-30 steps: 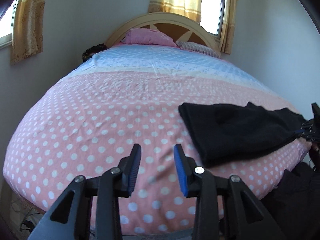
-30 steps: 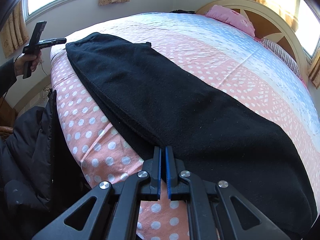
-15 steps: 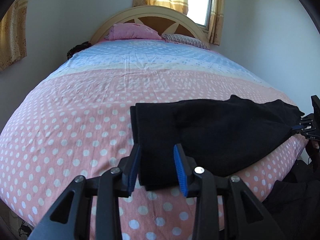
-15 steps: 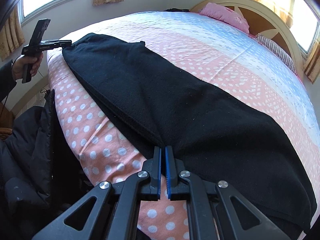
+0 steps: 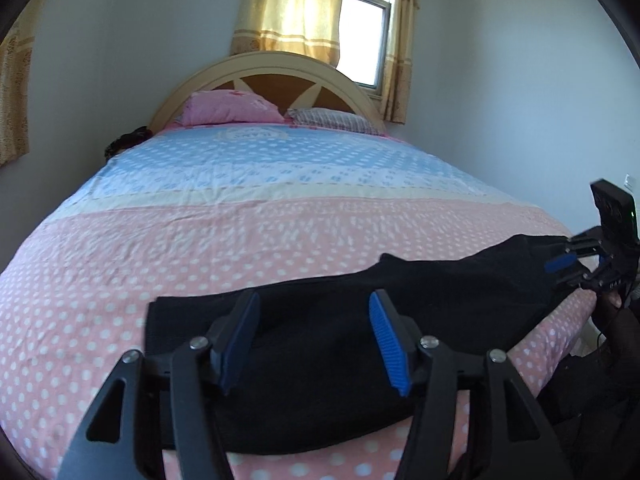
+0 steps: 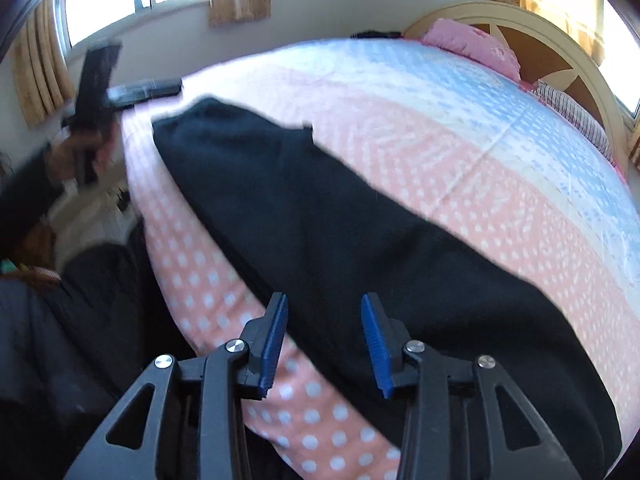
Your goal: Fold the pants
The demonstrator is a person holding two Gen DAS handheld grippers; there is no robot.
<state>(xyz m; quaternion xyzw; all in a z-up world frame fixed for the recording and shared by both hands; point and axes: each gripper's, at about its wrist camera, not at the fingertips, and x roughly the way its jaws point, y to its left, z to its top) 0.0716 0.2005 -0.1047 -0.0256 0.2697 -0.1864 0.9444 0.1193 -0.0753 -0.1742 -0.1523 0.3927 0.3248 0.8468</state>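
Black pants (image 5: 400, 320) lie flat and lengthwise along the near edge of the pink polka-dot bed sheet (image 5: 200, 248). My left gripper (image 5: 314, 304) hangs over one end of the pants, its jaws opening; the pads touch no cloth. In the right wrist view the pants (image 6: 340, 220) stretch away from my right gripper (image 6: 324, 304), whose jaws are opening above the near hem with nothing pinched. The right gripper (image 5: 568, 264) also shows at the far right, over the other end. The left gripper (image 6: 148, 90), held by a hand (image 6: 76, 156), is blurred at upper left.
A pink pillow (image 5: 228, 108) and a striped pillow (image 5: 332, 118) rest against the arched headboard (image 5: 280, 68). Curtained windows (image 5: 360, 36) sit in the walls behind. The person's dark clothing (image 6: 60, 340) hangs by the bed's near edge.
The left gripper swung from bare sheet to over the pants' end and spread its jaws wider. The right gripper, shut at the pants' hem before, has opened and lifted.
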